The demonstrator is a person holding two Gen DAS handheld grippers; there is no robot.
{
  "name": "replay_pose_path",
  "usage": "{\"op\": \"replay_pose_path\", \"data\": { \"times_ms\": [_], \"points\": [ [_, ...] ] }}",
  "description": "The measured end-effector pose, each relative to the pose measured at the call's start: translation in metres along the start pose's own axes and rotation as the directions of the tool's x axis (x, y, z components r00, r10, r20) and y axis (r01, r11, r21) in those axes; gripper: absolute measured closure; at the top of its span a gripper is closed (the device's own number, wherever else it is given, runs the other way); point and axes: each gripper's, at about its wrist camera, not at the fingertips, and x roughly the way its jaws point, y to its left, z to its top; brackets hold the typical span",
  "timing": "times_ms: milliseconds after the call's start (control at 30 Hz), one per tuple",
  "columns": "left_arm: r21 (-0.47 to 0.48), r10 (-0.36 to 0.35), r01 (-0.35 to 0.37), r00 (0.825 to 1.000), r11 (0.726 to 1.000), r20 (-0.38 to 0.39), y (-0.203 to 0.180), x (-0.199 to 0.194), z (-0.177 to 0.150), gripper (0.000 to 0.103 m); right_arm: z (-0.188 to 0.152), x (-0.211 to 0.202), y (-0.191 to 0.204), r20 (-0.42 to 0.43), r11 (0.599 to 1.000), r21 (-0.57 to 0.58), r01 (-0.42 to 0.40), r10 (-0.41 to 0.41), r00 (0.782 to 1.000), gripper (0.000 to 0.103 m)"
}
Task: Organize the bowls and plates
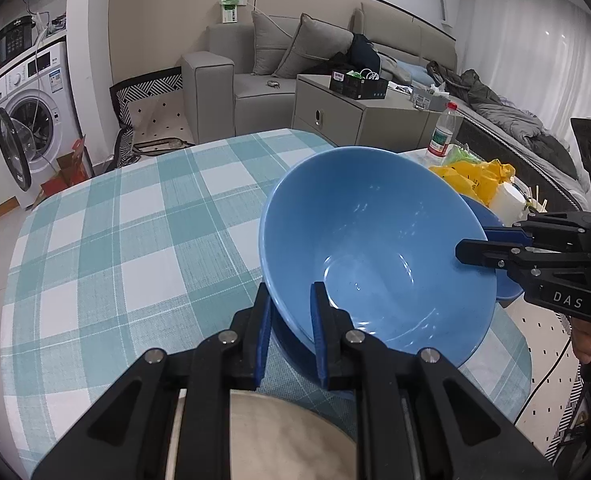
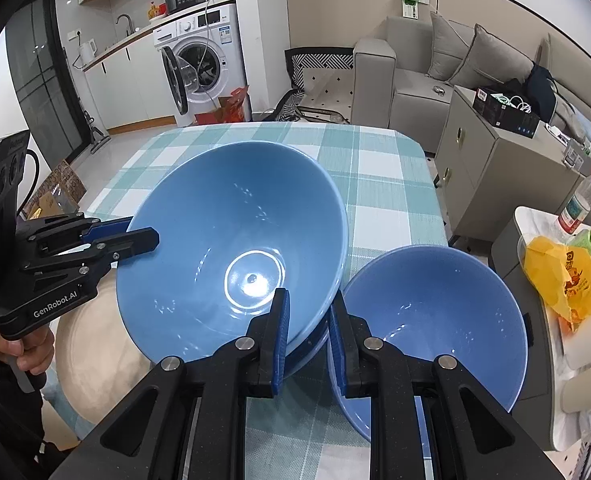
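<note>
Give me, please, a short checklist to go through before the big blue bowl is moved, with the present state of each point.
1. Left gripper shut on the near rim of the large blue bowl: ok.
2. Right gripper shut on the opposite rim: ok.
3. Large blue bowl holds nothing that could spill: ok.
4. Gap to the small blue bowl: cannot tell. The right gripper's outer finger lies very close to its rim.
5. What is under the large blue bowl: cannot tell. A darker blue edge shows beneath it.
</note>
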Motion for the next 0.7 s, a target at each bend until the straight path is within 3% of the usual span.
{"op": "replay_pose_path", "data": {
  "times_ms": [700],
  "points": [
    [0.006,0.008,-0.008,0.998,1.0,-0.056,0.003,0.017,-0.011,0.087,-0.007,0.018,0.008,-0.045,1.0,-0.026,0.009,-0.011,0.999,0.083]
  ]
}}
